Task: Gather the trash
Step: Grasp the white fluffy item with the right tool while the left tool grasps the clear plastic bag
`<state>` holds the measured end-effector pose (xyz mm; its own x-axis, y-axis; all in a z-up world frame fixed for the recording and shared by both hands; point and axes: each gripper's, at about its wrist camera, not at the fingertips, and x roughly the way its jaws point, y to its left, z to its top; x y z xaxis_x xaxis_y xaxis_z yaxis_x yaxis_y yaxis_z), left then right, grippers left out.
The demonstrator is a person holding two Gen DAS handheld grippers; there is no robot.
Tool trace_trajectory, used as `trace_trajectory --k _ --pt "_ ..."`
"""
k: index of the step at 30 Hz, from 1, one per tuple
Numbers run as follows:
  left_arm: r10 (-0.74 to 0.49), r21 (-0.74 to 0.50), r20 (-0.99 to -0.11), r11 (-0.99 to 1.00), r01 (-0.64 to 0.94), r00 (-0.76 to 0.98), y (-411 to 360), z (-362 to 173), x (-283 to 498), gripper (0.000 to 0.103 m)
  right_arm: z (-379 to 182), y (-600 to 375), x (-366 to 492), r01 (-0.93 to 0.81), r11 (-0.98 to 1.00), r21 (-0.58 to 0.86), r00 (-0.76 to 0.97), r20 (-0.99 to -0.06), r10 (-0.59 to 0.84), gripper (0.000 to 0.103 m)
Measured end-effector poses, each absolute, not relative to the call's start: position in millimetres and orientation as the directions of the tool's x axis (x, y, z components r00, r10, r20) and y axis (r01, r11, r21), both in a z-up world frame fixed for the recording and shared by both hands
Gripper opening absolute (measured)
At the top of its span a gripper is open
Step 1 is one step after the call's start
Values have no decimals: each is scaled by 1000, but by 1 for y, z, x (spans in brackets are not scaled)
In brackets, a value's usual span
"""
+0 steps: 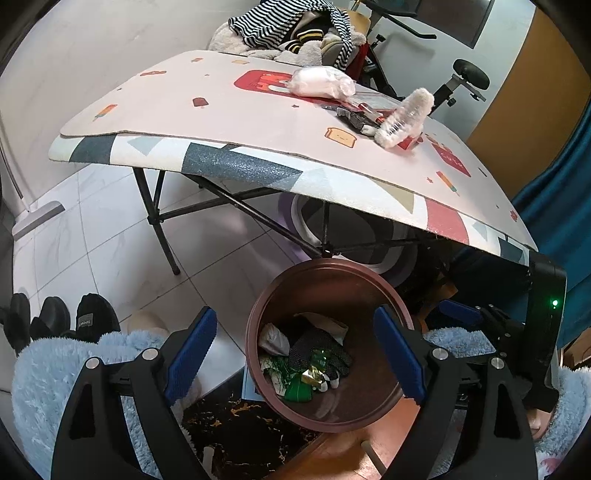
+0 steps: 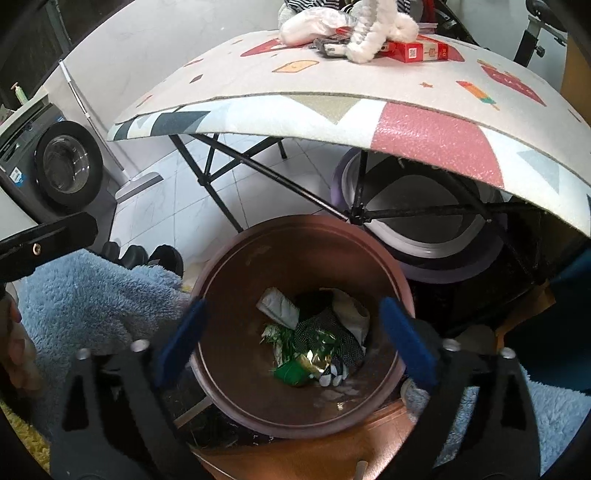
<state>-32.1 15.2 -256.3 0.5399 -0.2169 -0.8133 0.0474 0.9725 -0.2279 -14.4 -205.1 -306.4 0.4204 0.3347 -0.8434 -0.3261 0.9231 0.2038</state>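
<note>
A round brown bin (image 1: 327,264) (image 2: 295,222) stands on the floor beside the table. It holds trash (image 1: 310,363) (image 2: 314,345): green foil, a black dotted glove and white wrappers. My left gripper (image 1: 295,318) hangs open above the bin with nothing between its blue pads. My right gripper (image 2: 291,306) is open over the bin too, and its pads are bare. On the table lie a white plastic bag (image 1: 321,82) (image 2: 310,23), a fluffy white item (image 1: 406,114) (image 2: 369,40), a red box (image 2: 417,50) and small dark pieces (image 1: 352,116).
The folding table (image 1: 229,162) (image 2: 424,129) with its patterned mat overhangs the bin. A purple basin (image 2: 424,267) sits under it. Black shoes (image 1: 88,317) and a washing machine (image 2: 66,162) are at the left. Clothes (image 1: 295,29) are piled behind. Fluffy blue sleeves (image 1: 55,369) flank both grippers.
</note>
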Motion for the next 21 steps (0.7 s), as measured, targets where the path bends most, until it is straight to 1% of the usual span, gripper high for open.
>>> trace_trajectory --k 4,5,7,11,15,18,21 --pt "-220 -234 -811 971 45 542 16 -256 -31 86 -308 -209 -11 -298 934 198 417 -853 314 97" --pt "-227 -239 -811 970 48 539 16 -256 -31 89 -308 -211 -10 -291 934 205 417 -852 317 97" --pt "-239 -246 -811 967 59 534 14 -255 -30 91 -305 -215 -9 -275 937 214 433 -843 320 97" --pt "-228 -216 -793 972 89 565 10 -248 -29 97 -297 -234 -3 -201 944 261 465 -823 327 97" --pt "-226 -195 -765 974 117 603 8 -238 -25 97 -287 -254 3 -142 937 320 507 -789 347 97" --pt "-189 -147 -752 982 119 631 8 -231 -17 97 -279 -269 11 -105 924 368 530 -766 365 97" --pt "-166 -121 -720 986 113 674 13 -221 -7 97 -268 -279 22 -79 921 382 570 -741 355 97"
